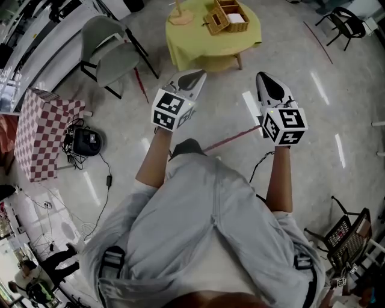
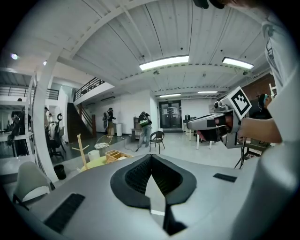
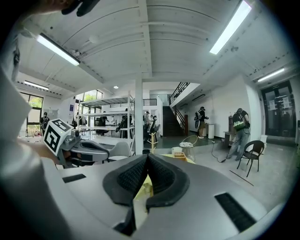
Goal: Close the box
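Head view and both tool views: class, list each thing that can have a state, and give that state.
left tool: shut, nothing held
right tool: shut, nothing held
box: open, on the table
chair: upright, nobody in it

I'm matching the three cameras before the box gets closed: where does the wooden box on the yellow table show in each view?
Head view: the wooden box is at top centre, on the yellow table.
Left gripper view: left of centre, low in the picture, small and far off.
Right gripper view: just right of centre, small.
Shared landmark: the wooden stand on the same table, beside the box.
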Motion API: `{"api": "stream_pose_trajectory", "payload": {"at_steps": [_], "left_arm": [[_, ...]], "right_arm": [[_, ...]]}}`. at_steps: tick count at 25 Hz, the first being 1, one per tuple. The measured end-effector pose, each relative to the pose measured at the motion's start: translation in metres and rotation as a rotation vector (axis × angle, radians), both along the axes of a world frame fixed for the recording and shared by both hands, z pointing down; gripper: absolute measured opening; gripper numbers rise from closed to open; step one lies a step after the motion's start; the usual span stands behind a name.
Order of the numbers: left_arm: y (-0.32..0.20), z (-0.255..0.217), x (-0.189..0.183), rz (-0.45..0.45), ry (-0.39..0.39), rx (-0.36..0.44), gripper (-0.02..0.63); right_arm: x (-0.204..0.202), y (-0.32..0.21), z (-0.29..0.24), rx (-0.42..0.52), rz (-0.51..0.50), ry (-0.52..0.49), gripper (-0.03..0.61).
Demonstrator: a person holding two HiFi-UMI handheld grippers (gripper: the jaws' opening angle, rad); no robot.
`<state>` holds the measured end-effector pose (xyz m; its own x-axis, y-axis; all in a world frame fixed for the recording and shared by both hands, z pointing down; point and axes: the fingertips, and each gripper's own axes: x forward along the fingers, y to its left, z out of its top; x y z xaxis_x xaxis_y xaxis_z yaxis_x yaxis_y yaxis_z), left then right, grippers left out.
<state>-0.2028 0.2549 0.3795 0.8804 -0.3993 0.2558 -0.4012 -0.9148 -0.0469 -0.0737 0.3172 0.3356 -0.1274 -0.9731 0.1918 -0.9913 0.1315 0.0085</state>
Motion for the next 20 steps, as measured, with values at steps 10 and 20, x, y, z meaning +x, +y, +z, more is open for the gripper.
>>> {"api": "stream_pose_trajectory", "payload": {"at_steps": [10,20], "left_arm": [[-0.044,0.005,0.054,0.031,0.006,0.005,0.029],[-0.172,0.031,0.105,0.014,-0.013,-0.020,0.029]], "right_arm": [[0.053,-0.045,0.006,-0.004,-0.016,-0.014,0.023],[0.098,-0.164,0.015,-0.004,-0.044,-0.070,0.022]]}}
